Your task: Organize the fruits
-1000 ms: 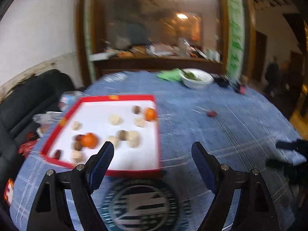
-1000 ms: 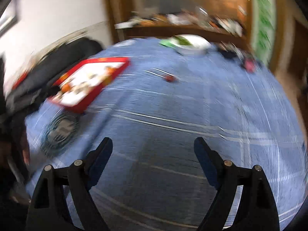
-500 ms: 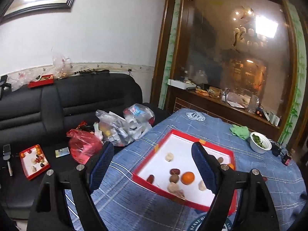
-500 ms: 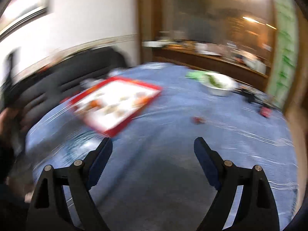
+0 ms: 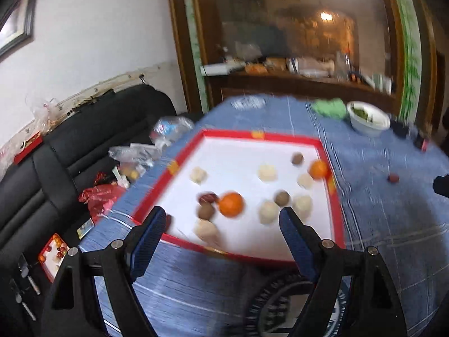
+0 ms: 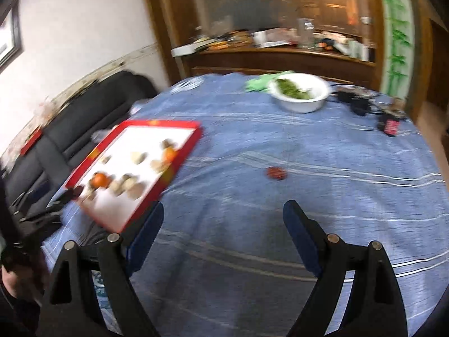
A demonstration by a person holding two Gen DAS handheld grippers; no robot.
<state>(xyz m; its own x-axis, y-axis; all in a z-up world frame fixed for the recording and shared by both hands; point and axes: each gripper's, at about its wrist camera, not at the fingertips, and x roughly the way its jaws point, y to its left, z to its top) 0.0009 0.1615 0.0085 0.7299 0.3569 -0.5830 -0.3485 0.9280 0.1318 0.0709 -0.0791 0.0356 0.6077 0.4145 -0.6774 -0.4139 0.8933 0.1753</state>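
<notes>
Swung back since half a second ago: left view off the black sofa (image 5: pixel 92 129) and onto the red tray (image 5: pixel 338 219), right view nearer the loose fruit

- Left hand-held gripper (image 5: pixel 221 221): jaws wide, empty, hanging over the near edge of the red tray
- Right hand-held gripper (image 6: pixel 223 219): jaws wide, empty, above bare blue cloth right of the red tray (image 6: pixel 179 165)
- Inside the red tray: two oranges, one near the middle (image 5: pixel 230 204), one at the right rim (image 5: pixel 318 169), among pale and brown pieces, all blurred
- Outside the red tray, well to its right on the bench (image 6: pixel 336 196): one small dark red fruit (image 6: pixel 276 173), likely the piece to bring in
- White bowl of greens (image 6: pixel 299 92) beyond the red tray, far side of the bench

Advice for the step, judged from the above:
- Steady both views first, blur too strong for fine aim
- Bring the right hand-held gripper down over the small dark red fruit, jaws straddling it, closing gently since small and round, apt to roll
- Keep the left clear of the red tray rim
</notes>
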